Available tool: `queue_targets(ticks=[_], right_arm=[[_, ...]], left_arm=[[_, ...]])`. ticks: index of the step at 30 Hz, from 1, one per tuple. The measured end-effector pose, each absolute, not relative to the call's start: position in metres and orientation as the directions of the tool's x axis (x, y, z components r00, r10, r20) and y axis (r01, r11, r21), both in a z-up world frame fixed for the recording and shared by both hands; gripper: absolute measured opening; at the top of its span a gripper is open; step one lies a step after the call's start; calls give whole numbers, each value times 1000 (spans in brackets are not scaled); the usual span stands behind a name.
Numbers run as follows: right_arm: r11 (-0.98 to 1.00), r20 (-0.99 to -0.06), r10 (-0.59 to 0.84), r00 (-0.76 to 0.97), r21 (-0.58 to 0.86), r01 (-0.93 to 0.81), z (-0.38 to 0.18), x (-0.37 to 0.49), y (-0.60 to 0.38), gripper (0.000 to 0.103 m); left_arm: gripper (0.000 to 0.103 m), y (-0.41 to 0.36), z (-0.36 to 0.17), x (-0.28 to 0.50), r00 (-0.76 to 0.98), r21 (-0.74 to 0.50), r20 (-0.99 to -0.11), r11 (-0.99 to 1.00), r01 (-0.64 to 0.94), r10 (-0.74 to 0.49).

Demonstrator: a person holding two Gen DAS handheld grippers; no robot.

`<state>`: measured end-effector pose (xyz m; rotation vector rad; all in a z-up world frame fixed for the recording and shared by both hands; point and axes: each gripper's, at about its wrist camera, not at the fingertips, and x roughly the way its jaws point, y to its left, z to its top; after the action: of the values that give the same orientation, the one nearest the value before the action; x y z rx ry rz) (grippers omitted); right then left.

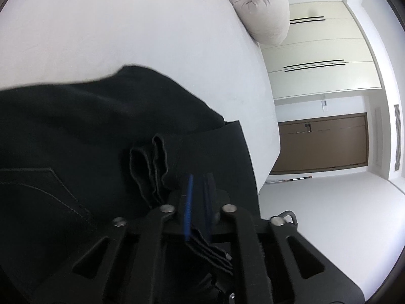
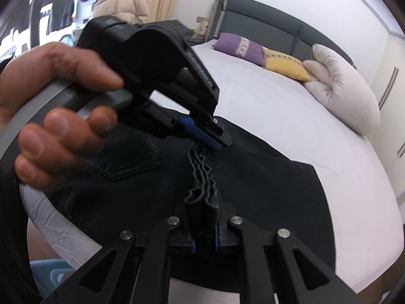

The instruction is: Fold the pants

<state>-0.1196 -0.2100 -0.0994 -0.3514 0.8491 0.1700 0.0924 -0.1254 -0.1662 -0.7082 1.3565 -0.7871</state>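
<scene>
Black pants (image 2: 265, 185) lie spread on the white bed (image 2: 291, 116); a back pocket (image 2: 131, 164) shows at the left. My right gripper (image 2: 203, 228) is shut on a bunched, layered hem edge of the pants. My left gripper (image 2: 215, 139), held by a hand (image 2: 55, 116), is shut on the same wavy edge a little farther along. In the left wrist view the left gripper (image 1: 198, 197) pinches stacked black fabric layers, with the pants (image 1: 88, 131) spread to the left on the bed (image 1: 139, 25).
A rolled beige duvet (image 2: 341, 88) and purple (image 2: 238, 48) and yellow (image 2: 286, 67) pillows lie at the head of the bed. White wardrobes (image 1: 319, 50) and a brown door (image 1: 321, 144) stand beyond the bed edge. A blue basket (image 2: 53, 273) sits on the floor.
</scene>
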Motion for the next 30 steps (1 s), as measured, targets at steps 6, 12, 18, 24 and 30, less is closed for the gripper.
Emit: queue_targets(ticks=[6, 12, 18, 24, 30], right_arm=[[911, -766, 29, 642, -244, -333, -101, -120, -193, 11], [908, -789, 17, 614, -245, -340, -117, -114, -189, 11], [898, -807, -25, 590, -277, -342, -141, -112, -180, 15], [878, -799, -28, 600, -306, -367, -138, -116, -178, 15], [876, -792, -32, 610, -316, -364, -137, -122, -173, 15]], left_arm=[[1, -113, -160, 95, 82, -794, -593, 599, 102, -801], [1, -112, -173, 86, 97, -764, -633, 640, 86, -768], [1, -116, -168, 83, 126, -730, -656, 668, 144, -744], [1, -136, -150, 80, 106, -696, -673, 675, 247, -732], [1, -152, -162, 82, 86, -662, -715, 710, 240, -694]])
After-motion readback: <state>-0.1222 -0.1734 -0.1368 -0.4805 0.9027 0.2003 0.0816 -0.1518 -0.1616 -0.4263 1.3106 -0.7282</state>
